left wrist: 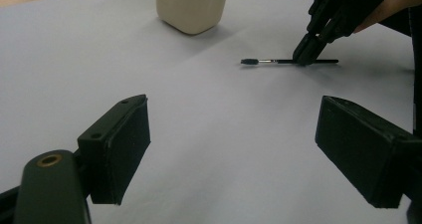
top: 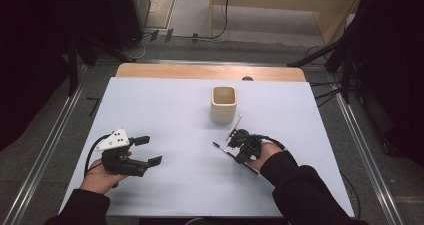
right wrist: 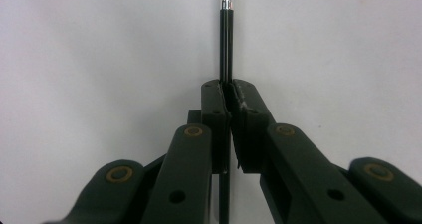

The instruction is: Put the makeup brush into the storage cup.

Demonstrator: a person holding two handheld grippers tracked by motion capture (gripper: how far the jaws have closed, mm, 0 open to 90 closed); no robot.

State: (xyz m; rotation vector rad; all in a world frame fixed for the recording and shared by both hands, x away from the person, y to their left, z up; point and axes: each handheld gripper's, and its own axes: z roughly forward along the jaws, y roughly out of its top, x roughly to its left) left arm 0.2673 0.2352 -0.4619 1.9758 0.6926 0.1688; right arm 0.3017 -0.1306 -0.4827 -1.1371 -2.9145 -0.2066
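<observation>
The left gripper (top: 145, 151) is resting on the bench (top: 165, 110) with its jaws spread wide, holding nothing. Ahead of the right gripper a cream cup (top: 223, 104) is standing upright. The right gripper (top: 239, 144) is pinching a thin black brush (left wrist: 278, 61) mid-handle, still lying on the bench; a second stick (top: 234, 127) is lying just beyond it. With so narrow a handle, the brush may be pivoting or slipping once lifted.

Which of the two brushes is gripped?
The black-handled brush, pinched by the right gripper; the pale brush lies free beside the cup.
</observation>
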